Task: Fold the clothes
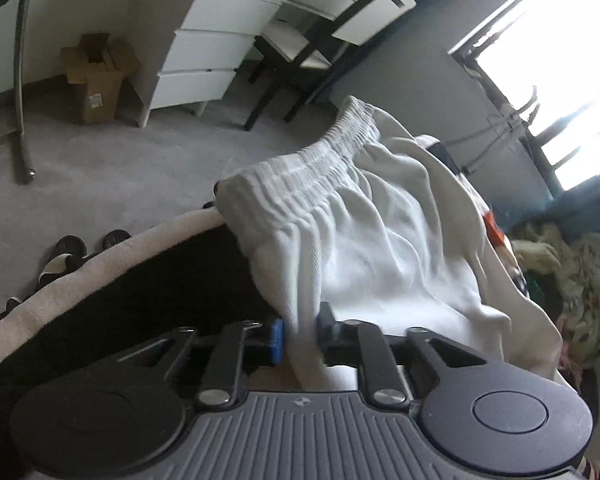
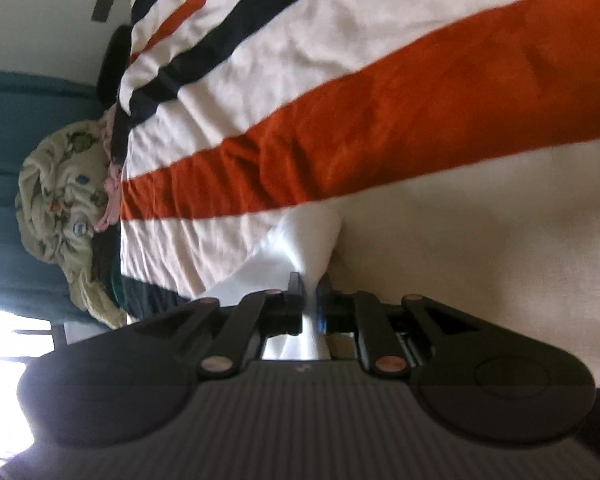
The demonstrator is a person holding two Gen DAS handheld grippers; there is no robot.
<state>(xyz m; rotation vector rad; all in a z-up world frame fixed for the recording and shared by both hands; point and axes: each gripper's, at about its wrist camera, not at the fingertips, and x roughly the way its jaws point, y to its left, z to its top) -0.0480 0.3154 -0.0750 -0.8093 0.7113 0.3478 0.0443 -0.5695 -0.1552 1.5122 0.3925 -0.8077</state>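
Left gripper (image 1: 300,334) clamps the white shorts (image 1: 364,240) near the elastic waistband (image 1: 308,164); right gripper (image 2: 309,300) pinches white cloth over the striped blanket (image 2: 340,128); carpet (image 1: 120,168) lies open beyond the bed edge.

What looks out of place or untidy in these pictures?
An open cardboard box sits on the floor by the drawers, and crumpled cloth lies heaped beside the bed. The white garment, held by both tongs, is bunched, as expected mid-fold.

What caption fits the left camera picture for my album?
Left tool pinching white shorts by the elastic waistband.
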